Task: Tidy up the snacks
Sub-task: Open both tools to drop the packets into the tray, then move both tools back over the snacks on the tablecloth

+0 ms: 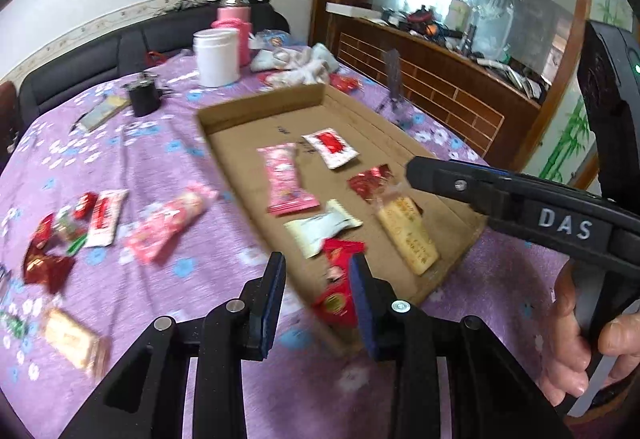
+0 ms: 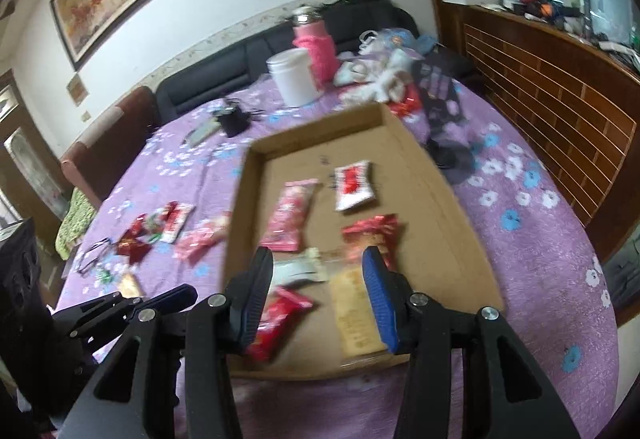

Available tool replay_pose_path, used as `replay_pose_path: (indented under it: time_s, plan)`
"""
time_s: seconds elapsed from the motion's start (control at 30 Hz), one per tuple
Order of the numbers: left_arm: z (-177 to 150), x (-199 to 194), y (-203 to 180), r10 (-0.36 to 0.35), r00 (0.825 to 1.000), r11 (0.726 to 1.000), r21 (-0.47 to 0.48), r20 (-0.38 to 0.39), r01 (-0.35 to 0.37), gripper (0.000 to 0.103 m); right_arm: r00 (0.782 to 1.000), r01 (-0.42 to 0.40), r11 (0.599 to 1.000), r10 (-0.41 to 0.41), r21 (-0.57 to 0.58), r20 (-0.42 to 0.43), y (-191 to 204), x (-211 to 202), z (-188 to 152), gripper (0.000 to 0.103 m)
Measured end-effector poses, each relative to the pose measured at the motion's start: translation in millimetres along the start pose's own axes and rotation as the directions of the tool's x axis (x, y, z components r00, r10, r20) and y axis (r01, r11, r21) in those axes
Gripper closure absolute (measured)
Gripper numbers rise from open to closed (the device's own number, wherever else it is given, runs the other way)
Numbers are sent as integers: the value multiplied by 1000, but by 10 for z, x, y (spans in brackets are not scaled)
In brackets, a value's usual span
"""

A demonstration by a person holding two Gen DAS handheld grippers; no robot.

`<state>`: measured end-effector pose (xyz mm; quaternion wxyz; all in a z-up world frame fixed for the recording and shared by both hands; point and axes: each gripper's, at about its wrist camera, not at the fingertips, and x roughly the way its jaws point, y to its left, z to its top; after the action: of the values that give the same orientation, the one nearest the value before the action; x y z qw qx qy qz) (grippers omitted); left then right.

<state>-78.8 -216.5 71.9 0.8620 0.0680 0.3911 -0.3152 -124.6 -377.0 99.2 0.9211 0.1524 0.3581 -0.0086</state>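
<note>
A shallow cardboard tray [image 1: 260, 107] lies on the purple flowered tablecloth. It holds several snacks: a long pink packet [image 1: 288, 179], a white-and-red packet [image 1: 331, 147], a yellow cracker pack [image 1: 408, 235] and a red packet [image 1: 340, 279] at the near corner. More snacks lie loose on the cloth to the left, among them a pink packet [image 1: 168, 227] and a cracker pack [image 1: 74, 339]. My left gripper [image 1: 318, 303] hangs open over the tray's near-left edge, gripping nothing. My right gripper [image 2: 318, 299] stands open above the red packet [image 2: 280, 319] and the cracker pack [image 2: 356, 311], also with nothing in it.
A white jar [image 1: 216, 57], a pink bottle [image 1: 234, 27], a small black object [image 1: 143, 97] and crumpled plastic bags [image 1: 296, 59] stand beyond the tray. A wooden cabinet [image 1: 440, 91] runs along the right, a dark sofa [image 1: 100, 55] behind. A hand [image 1: 580, 339] holds the right gripper.
</note>
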Motion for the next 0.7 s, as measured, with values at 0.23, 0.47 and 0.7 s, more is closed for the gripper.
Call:
replay_pose_path:
  time_s: [0.23, 0.47, 0.7]
  plan:
    - [-276, -433, 685, 87, 996, 991, -104, 14, -85, 64, 994, -105, 987, 99, -125, -57, 702, 102, -109, 57]
    - [-754, -794, 1540, 213, 977, 951, -225, -29, -214, 61, 972, -197, 954, 160, -224, -174, 1433, 438, -287, 57]
    - [-1131, -757, 2270, 268, 953, 890, -343, -142, -302, 61, 943, -241, 930, 157, -279, -294, 2002, 933, -454, 57]
